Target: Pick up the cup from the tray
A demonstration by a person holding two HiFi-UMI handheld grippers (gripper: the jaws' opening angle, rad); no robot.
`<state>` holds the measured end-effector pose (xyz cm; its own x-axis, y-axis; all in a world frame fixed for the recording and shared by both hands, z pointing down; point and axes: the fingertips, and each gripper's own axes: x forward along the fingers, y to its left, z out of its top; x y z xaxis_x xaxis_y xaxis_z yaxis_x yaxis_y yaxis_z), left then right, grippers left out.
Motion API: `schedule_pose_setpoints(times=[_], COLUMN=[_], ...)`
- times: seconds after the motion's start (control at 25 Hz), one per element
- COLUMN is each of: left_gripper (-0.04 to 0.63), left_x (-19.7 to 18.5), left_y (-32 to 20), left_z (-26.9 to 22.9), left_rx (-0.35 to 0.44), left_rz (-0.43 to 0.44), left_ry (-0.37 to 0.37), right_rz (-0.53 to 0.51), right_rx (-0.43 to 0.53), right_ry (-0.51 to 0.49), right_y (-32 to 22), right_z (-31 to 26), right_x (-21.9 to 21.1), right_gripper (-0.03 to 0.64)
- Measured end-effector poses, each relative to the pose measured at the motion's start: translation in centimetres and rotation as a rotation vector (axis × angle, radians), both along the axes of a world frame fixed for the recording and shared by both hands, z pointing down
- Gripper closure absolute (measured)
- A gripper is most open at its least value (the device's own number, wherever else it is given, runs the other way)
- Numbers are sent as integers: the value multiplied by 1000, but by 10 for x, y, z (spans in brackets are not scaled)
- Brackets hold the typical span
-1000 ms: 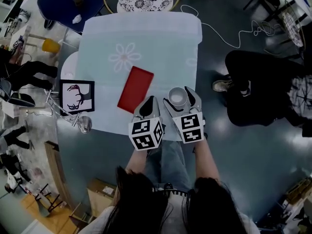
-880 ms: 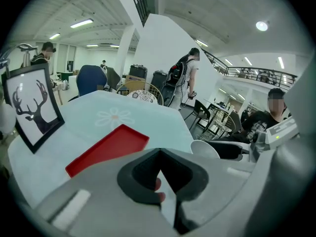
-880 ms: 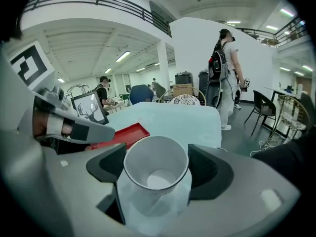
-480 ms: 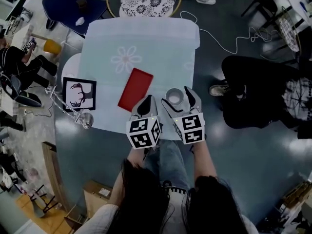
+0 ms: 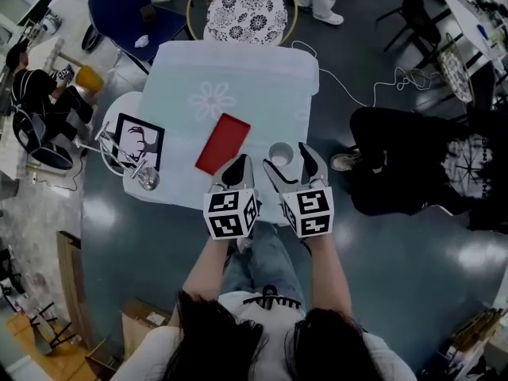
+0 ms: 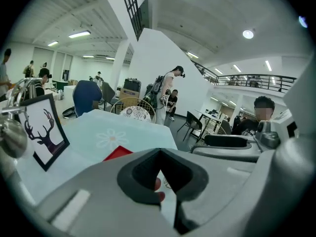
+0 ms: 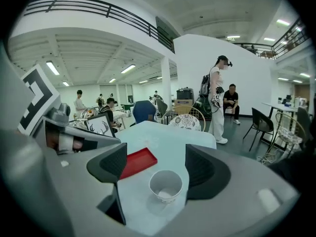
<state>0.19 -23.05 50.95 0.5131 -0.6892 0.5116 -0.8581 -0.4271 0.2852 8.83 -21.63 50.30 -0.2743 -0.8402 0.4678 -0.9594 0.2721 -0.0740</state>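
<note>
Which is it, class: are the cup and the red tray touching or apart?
Apart. The right gripper view shows bare tablecloth between the cup and the red tray.

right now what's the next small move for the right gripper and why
Probably close the right gripper on the cup. Its jaws stand apart with the cup upright between them on the table, beside the red tray rather than on it, and neither jaw looks to touch it yet.
</note>
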Motion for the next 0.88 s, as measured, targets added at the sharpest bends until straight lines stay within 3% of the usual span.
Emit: schedule_pose_setpoints(times=[0.12, 0.36, 0.6, 0.88], left_gripper=[595, 595, 595, 595], left_x=[-5, -14, -26, -28], left_y=[6, 25, 48, 81], left_z=[-20, -49, -65, -63], left_rx=[46, 103, 148, 138], left_rz=[7, 15, 25, 88], left_ry=[15, 43, 48, 32], right_rz=[8, 69, 99, 100], right_rx=[47, 92, 123, 135], right_ry=[1, 30, 40, 29], right_y=[7, 31, 54, 76], right_z=[-23, -48, -64, -75], right_x=[-7, -15, -23, -38], right_gripper=[279, 513, 589, 595])
